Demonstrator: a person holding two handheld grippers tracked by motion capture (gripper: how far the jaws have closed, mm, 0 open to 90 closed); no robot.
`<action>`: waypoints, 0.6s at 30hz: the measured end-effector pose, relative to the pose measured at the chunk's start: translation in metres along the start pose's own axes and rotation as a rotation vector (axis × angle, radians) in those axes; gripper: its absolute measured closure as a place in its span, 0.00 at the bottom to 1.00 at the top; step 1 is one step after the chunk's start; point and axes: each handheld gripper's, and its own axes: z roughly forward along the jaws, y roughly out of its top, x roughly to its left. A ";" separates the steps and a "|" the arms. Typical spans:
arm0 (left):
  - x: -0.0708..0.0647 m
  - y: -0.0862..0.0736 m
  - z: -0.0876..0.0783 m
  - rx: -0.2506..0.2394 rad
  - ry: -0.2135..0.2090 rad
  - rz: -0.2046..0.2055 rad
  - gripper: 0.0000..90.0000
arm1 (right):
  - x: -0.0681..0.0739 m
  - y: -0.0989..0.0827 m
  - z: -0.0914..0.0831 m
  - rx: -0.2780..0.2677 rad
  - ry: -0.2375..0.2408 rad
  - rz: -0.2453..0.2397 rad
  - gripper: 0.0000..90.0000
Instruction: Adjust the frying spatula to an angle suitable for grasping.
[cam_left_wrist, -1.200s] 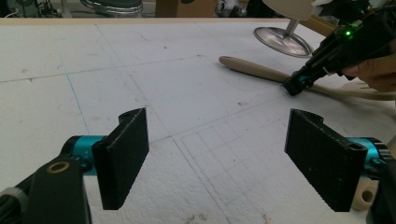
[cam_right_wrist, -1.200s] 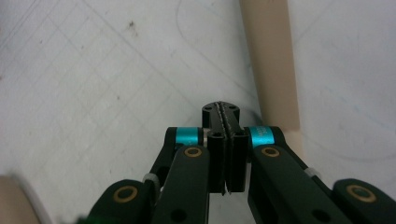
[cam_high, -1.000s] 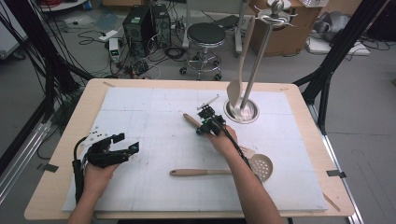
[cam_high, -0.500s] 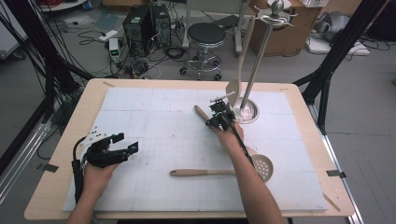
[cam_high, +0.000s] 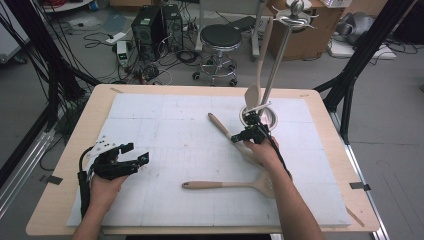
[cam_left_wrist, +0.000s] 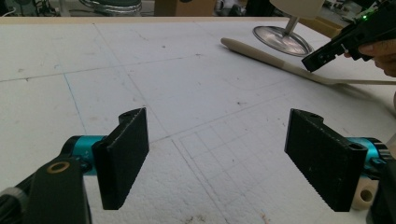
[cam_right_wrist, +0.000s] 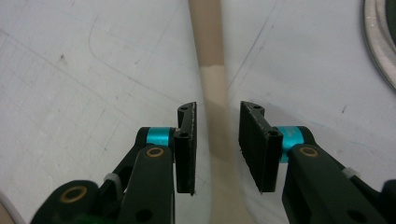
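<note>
Right hand-held gripper (cam_right_wrist: 216, 149) straddles the spoon (cam_right_wrist: 214, 84) handle on the counter (cam_high: 165, 125), jaws slightly spread, not pinching. An off-centre close could roll the handle out. Stand (cam_high: 272, 65) base just beside: collision risk. Left hand-held gripper (cam_left_wrist: 224, 163) spread wide, idle near-left.

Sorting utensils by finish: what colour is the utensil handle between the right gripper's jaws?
The handle is pale beige in two tones, clearest in the right gripper view.

high view: above, looking forward and down on tabletop (cam_high: 165, 120) | left tool view: low, skimming tabletop | right tool view: close, straight down on wooden spoon (cam_right_wrist: 212, 70), shared by all 3
</note>
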 end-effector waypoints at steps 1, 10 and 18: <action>0.000 0.000 0.000 0.002 -0.001 0.001 0.25 | 0.000 -0.001 0.000 0.000 0.005 -0.006 0.75; 0.001 0.000 0.000 0.001 0.000 0.002 0.25 | 0.002 -0.002 0.001 -0.004 0.025 -0.031 0.75; 0.000 0.000 -0.001 -0.001 0.002 0.002 0.25 | 0.003 -0.002 0.004 0.009 -0.005 -0.058 0.74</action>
